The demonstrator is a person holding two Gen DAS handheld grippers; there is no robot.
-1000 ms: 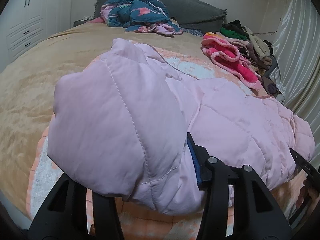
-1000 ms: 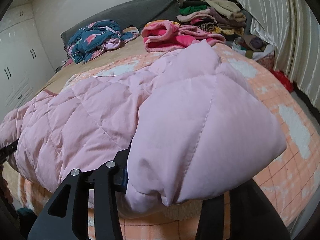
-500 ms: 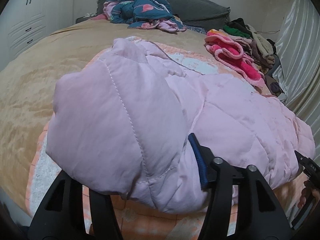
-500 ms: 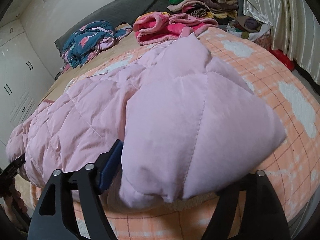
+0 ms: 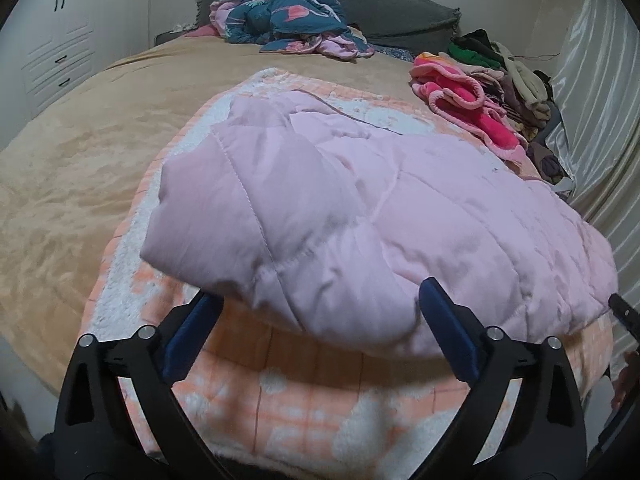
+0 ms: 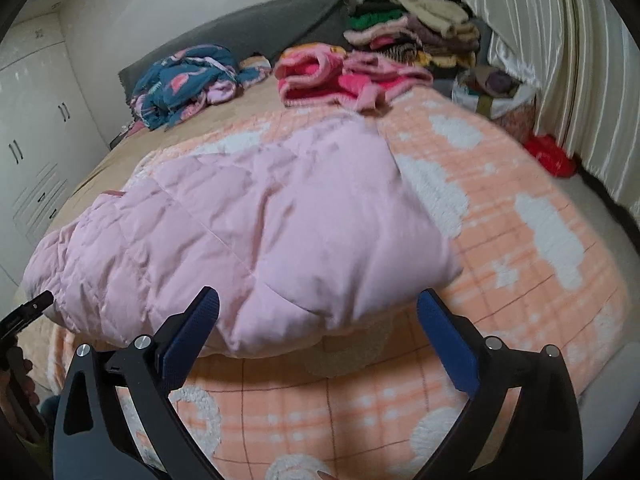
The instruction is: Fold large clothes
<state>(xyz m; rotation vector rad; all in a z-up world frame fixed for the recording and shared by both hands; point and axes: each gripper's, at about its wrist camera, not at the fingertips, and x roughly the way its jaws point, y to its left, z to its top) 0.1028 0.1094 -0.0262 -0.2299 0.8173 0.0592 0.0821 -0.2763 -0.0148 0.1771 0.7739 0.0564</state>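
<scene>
A pale pink quilted jacket (image 5: 360,208) (image 6: 248,224) lies folded on an orange-and-white blanket (image 5: 304,408) (image 6: 500,240) on the bed. My left gripper (image 5: 320,312) sits just short of the jacket's near left fold, its jaws opening wide, blue pads (image 5: 448,332) clear of the fabric. My right gripper (image 6: 318,314) stands the same way before the jacket's near right fold, jaws opening, pads (image 6: 192,332) off the cloth. Nothing is pinched in either one.
A blue patterned garment (image 5: 280,20) (image 6: 184,80) lies by the grey headboard (image 5: 392,8). Pink fleece clothes (image 5: 464,104) (image 6: 340,76) and a stack of folded clothes (image 6: 412,28) sit at the far right. A curtain (image 6: 560,60) hangs on the right, white cupboards (image 5: 60,48) on the left.
Both grippers were shut on the jacket's folded edges; their jaws have spread wide and let go. Both have drawn back from the jacket, which now rests on the blanket.
</scene>
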